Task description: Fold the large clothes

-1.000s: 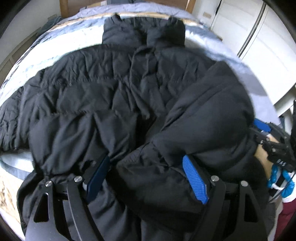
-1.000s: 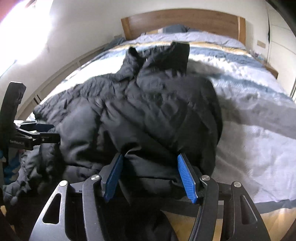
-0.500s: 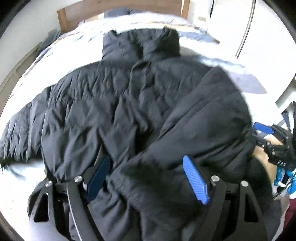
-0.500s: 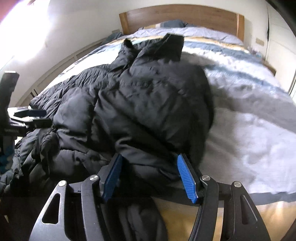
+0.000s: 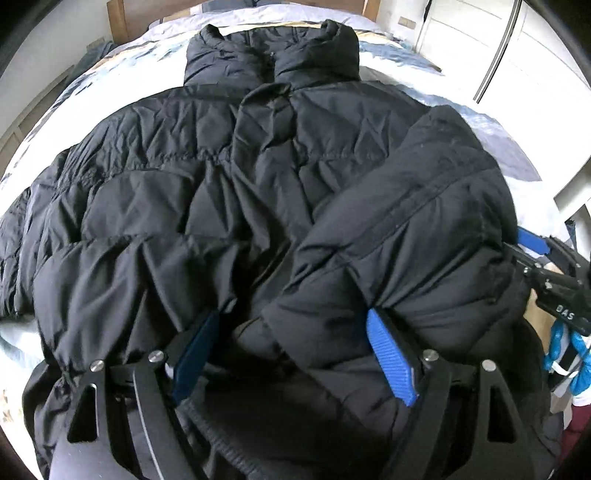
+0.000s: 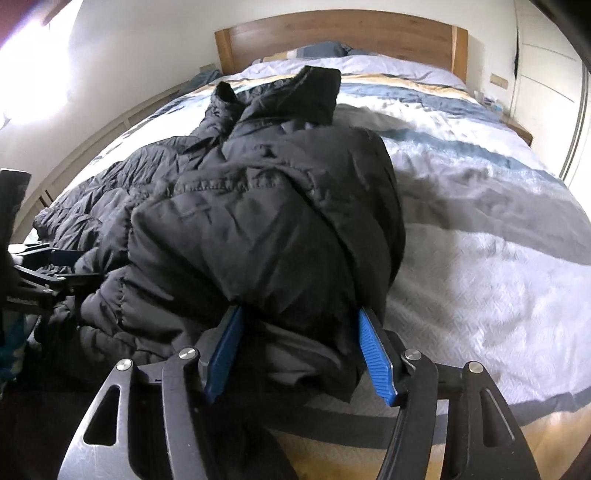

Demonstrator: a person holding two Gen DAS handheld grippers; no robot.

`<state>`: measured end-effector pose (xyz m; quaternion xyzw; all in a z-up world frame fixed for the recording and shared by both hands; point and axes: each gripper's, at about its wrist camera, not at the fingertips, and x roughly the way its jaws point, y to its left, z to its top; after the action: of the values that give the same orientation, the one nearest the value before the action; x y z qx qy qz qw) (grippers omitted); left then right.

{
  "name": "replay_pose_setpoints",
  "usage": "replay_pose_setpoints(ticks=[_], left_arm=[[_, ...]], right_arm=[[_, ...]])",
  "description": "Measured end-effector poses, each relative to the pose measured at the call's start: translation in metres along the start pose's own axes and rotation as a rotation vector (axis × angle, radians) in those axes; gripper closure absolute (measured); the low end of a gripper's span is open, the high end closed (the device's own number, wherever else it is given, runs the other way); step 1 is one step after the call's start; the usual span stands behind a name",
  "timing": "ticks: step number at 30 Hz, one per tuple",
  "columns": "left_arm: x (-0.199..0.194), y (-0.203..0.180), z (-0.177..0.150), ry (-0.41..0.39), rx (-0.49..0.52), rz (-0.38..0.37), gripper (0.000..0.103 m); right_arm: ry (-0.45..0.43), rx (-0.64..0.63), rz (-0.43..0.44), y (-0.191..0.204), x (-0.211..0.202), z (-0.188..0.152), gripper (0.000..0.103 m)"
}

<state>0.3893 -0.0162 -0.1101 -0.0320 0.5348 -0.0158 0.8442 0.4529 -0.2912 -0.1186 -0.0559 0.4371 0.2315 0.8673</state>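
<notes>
A large black puffer jacket (image 5: 207,206) lies front up on the bed, collar toward the headboard. Its right side is folded over the body as a thick bulge (image 5: 417,236). My left gripper (image 5: 295,350) is open at the hem, with jacket fabric bunched between its blue pads. My right gripper (image 6: 301,350) is open at the folded side's near end (image 6: 273,236), with fabric between its pads. The right gripper also shows at the right edge of the left wrist view (image 5: 550,273). The left gripper shows at the left edge of the right wrist view (image 6: 33,273).
The bed has a white, blue and tan striped cover (image 6: 480,229) and a wooden headboard (image 6: 340,33). White wardrobe doors (image 5: 517,48) stand to the right of the bed. A wall with a low wooden rail (image 6: 92,136) runs along the left.
Both grippers have drawn slightly toward the foot of the bed and the views have steadied. The folded right side has settled onto the jacket's body. Both grippers stay open.
</notes>
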Motion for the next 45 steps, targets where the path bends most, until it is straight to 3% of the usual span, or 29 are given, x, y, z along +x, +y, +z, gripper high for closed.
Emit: replay_pose_setpoints(ticks=[6, 12, 20, 30, 36, 41, 45], left_arm=[[-0.030, 0.016, -0.011, -0.030, 0.004, 0.023, 0.022], [-0.080, 0.053, -0.035, -0.114, -0.056, 0.046, 0.022], [-0.145, 0.134, -0.078, -0.169, -0.191, 0.063, 0.022], [-0.193, 0.244, -0.150, -0.193, -0.365, 0.155, 0.022], [-0.204, 0.294, -0.175, -0.189, -0.445, 0.166, 0.022], [-0.189, 0.341, -0.191, -0.149, -0.548, 0.169, 0.022], [-0.171, 0.394, -0.199, -0.146, -0.685, 0.087, 0.022]], right_arm=[[-0.010, -0.010, -0.080, 0.014, -0.025, -0.002, 0.041], [-0.048, -0.032, -0.106, 0.048, -0.073, -0.007, 0.041], [-0.059, -0.065, -0.138, 0.111, -0.113, -0.019, 0.039], [-0.076, -0.141, -0.128, 0.189, -0.144, -0.025, 0.037], [-0.073, -0.104, -0.107, 0.204, -0.151, -0.033, 0.036], [-0.040, -0.041, -0.109, 0.197, -0.145, -0.045, 0.036], [-0.018, 0.000, -0.124, 0.188, -0.142, -0.047, 0.036]])
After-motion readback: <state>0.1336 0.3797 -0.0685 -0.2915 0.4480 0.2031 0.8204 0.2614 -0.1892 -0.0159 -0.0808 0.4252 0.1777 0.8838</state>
